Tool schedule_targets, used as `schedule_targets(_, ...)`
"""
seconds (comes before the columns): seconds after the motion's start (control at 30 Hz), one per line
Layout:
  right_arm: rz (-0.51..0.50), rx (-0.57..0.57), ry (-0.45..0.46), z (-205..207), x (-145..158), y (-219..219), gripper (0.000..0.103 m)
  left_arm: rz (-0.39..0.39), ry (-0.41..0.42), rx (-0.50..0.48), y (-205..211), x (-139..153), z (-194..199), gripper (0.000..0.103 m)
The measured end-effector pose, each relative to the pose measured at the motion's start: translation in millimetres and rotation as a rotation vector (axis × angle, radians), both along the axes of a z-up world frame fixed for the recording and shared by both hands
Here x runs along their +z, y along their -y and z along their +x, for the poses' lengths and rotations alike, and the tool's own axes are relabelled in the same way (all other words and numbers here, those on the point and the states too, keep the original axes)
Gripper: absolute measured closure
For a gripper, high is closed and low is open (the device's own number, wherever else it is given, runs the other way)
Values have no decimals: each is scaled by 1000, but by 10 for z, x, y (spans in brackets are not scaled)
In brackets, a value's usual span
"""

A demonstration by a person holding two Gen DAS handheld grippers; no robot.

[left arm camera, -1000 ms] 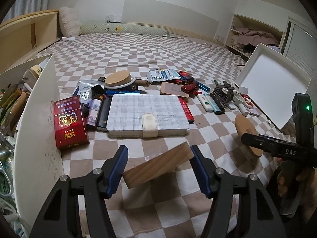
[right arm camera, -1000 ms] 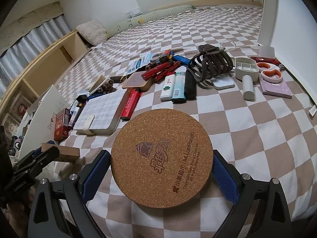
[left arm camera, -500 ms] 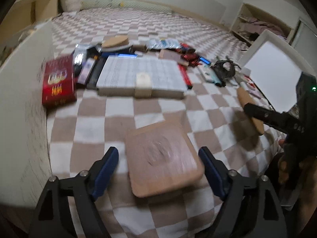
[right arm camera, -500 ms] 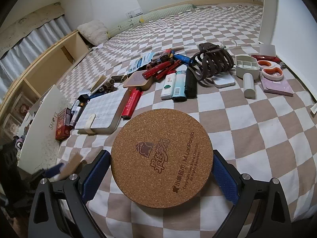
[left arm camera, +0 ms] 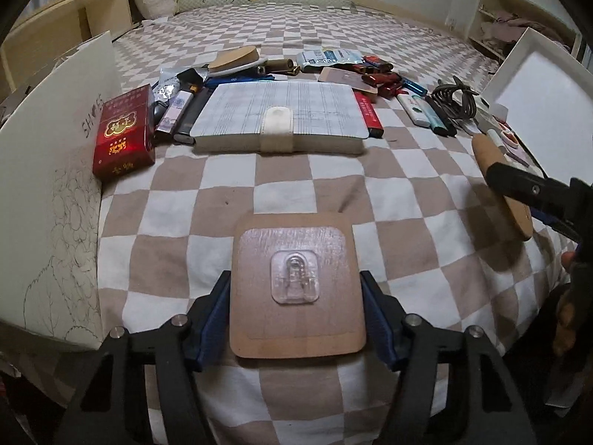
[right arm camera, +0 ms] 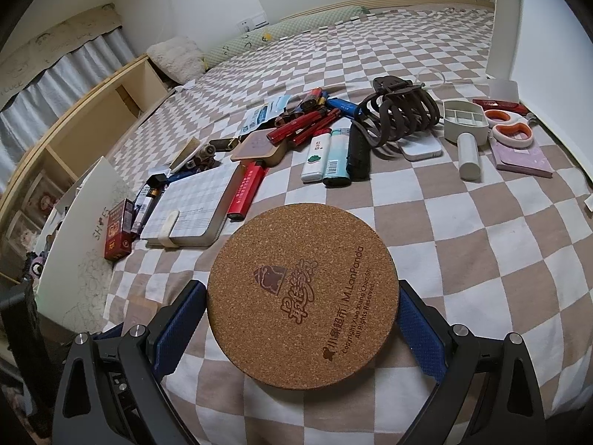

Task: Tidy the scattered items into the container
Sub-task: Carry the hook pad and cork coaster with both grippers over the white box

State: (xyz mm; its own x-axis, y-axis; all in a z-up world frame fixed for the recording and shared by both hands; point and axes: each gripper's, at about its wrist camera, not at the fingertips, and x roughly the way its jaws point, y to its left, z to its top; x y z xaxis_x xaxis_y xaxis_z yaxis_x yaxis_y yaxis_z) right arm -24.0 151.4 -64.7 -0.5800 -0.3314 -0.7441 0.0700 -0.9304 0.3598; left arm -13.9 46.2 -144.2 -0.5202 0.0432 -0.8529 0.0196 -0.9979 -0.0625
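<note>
A square wooden plaque (left arm camera: 296, 244) with a clear plastic hook on its face lies flat over the checkered blanket (left arm camera: 259, 185), between the blue pads of my left gripper (left arm camera: 294, 285). The jaws are closing and the pads touch its left and right edges. My right gripper (right arm camera: 300, 293) is shut on a round cork coaster (right arm camera: 302, 259), held level above the blanket. In the left wrist view that coaster (left arm camera: 496, 170) shows edge-on at the right. A white box wall (left arm camera: 55, 185) with line drawings stands close on the left.
Scattered beyond: a red cigarette pack (left arm camera: 124, 129), a plaid notebook (left arm camera: 281, 111), lighters (right arm camera: 326, 152), red pens (right arm camera: 307, 126), a brown hair claw (right arm camera: 400, 115), scissors (right arm camera: 511, 129), a white tube (right arm camera: 469, 155). A white lid (left arm camera: 537, 104) leans at the right.
The plaque was tilted in the left jaws, then lay flat as they widened; now they have closed on its sides. The left view tipped down and nearer. The right gripper kept still.
</note>
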Motion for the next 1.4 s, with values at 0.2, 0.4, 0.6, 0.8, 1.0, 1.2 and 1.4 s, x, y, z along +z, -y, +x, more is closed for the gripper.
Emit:
schedule_targets(0.2,8,8,-11,-2,21,-5,4,64,-26,-20,96,73,25,38)
schedule_targets(0.4,-8,6,-52,17,173,-16,4,93,-98,-44,128,289,29,38)
schedule_targets(0.6,-29,8,-116,29,449,30,4,104,-210,-58,185,681,30,38)
schedule_targets(0.8,-4,47,-176,-8,698,204,4,115,-290,-46,292,1035,40,38)
schedule_targets(1.0,-9,92,-236,-37,964,403,4,119,-335,-22,470,1281,39,38)
schedule_targets(1.2,-25,124,-280,-73,1197,572,4,111,-362,17,722,1482,47,38)
schedule_targets(1.4,-56,177,-312,-157,1390,797,4,95,-379,86,1093,1623,109,38)
